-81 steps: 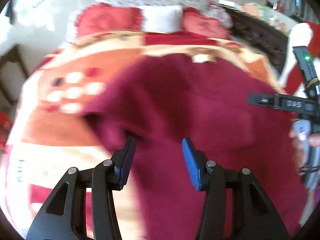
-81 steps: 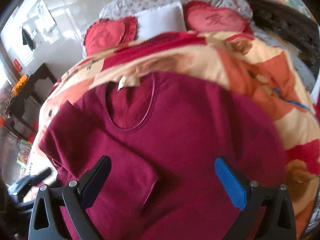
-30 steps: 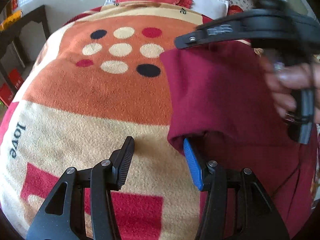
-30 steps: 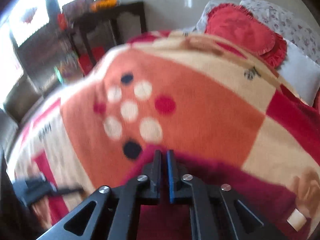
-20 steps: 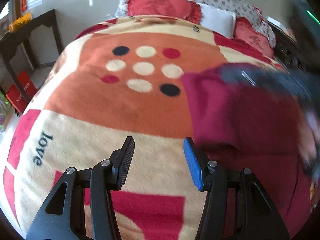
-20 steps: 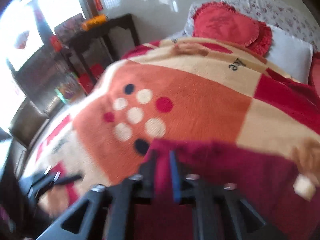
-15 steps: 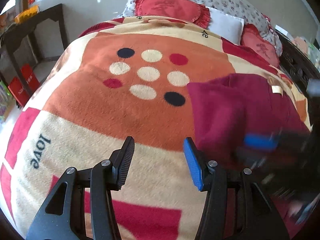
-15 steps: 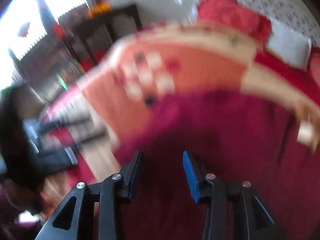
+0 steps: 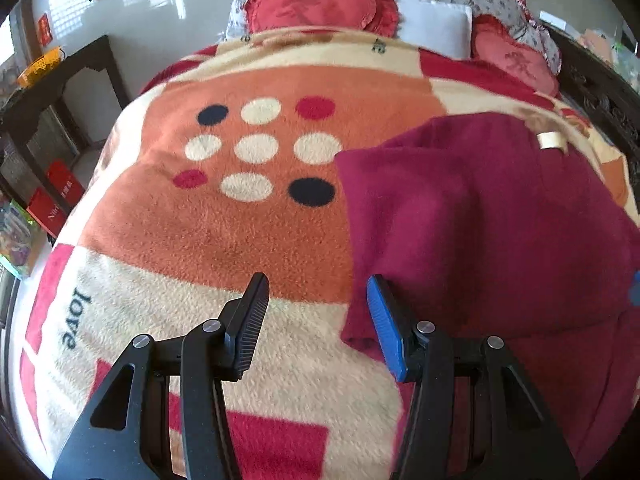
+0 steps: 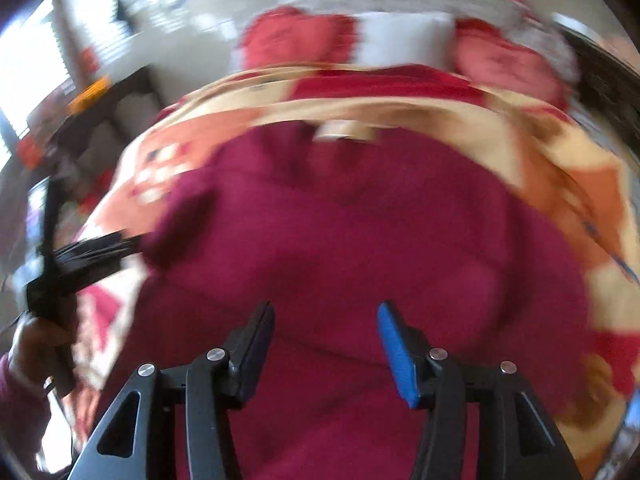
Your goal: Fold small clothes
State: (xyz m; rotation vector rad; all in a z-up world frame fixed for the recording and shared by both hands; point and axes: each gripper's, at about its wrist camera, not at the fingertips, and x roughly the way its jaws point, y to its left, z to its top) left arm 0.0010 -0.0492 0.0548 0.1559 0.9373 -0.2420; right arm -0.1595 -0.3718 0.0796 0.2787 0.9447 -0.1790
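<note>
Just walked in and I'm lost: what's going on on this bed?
A person with a gripper in each hand is folding a dark red fleece top spread on an orange, cream and red patterned blanket. The right gripper hangs over the top; its jaws have just been opening, with nothing between them. The left gripper hovers open at the top's folded left edge.

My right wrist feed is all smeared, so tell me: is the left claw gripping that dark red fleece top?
Observer: No. The left claw is open above the patchwork fleece blanket, gripping nothing.
Operator: Where's the top's nearest edge?
Observer: A folded edge of the dark red fleece top lies right beside the blue pad; whether they touch I cannot tell.
Operator: Any landmark on the blanket?
Observer: The word "love" is printed to the claw's left.
</note>
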